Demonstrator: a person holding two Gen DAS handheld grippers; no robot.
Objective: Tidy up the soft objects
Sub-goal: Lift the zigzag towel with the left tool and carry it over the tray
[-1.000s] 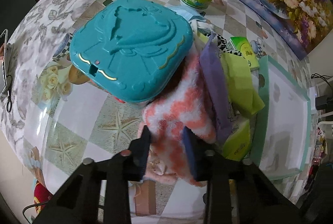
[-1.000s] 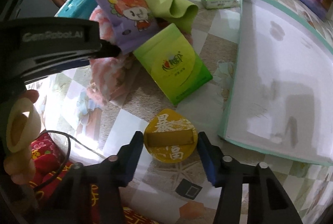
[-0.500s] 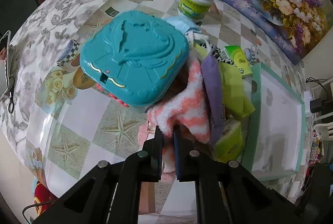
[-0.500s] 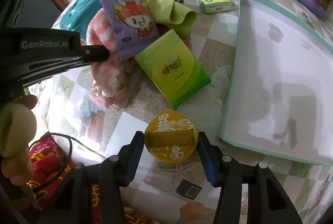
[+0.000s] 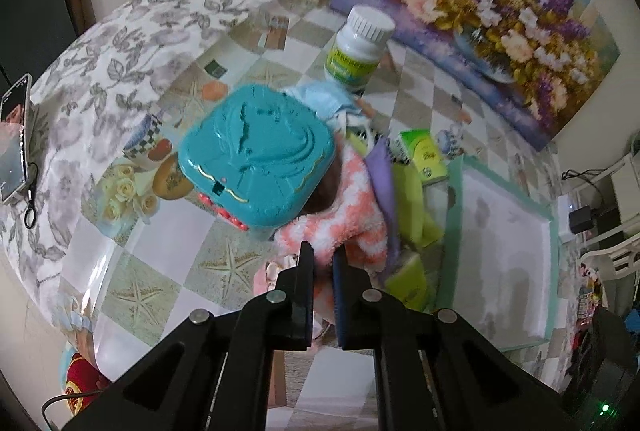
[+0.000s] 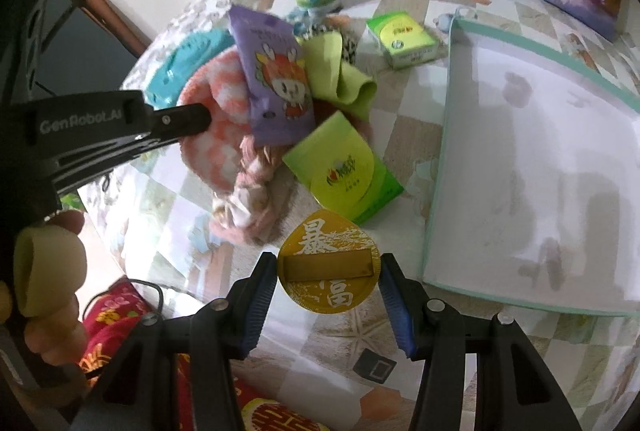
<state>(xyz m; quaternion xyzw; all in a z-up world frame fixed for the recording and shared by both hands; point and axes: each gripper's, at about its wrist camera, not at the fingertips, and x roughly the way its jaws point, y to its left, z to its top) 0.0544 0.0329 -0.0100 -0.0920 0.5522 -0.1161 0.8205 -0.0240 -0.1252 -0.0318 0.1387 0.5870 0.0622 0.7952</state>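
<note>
Beside the bare white tray [image 6: 520,151], the left tool [image 5: 323,261] clamps the fluffy sock [image 5: 356,207]; the right tool [image 6: 328,273] grips a yellow disc [image 6: 328,295].

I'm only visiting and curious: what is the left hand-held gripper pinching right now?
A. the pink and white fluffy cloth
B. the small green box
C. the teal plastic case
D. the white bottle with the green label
A: in the left wrist view the left hand-held gripper has its jaws shut on the edge of the pink and white fluffy cloth, while the teal plastic case sits apart from its fingertips.
</note>
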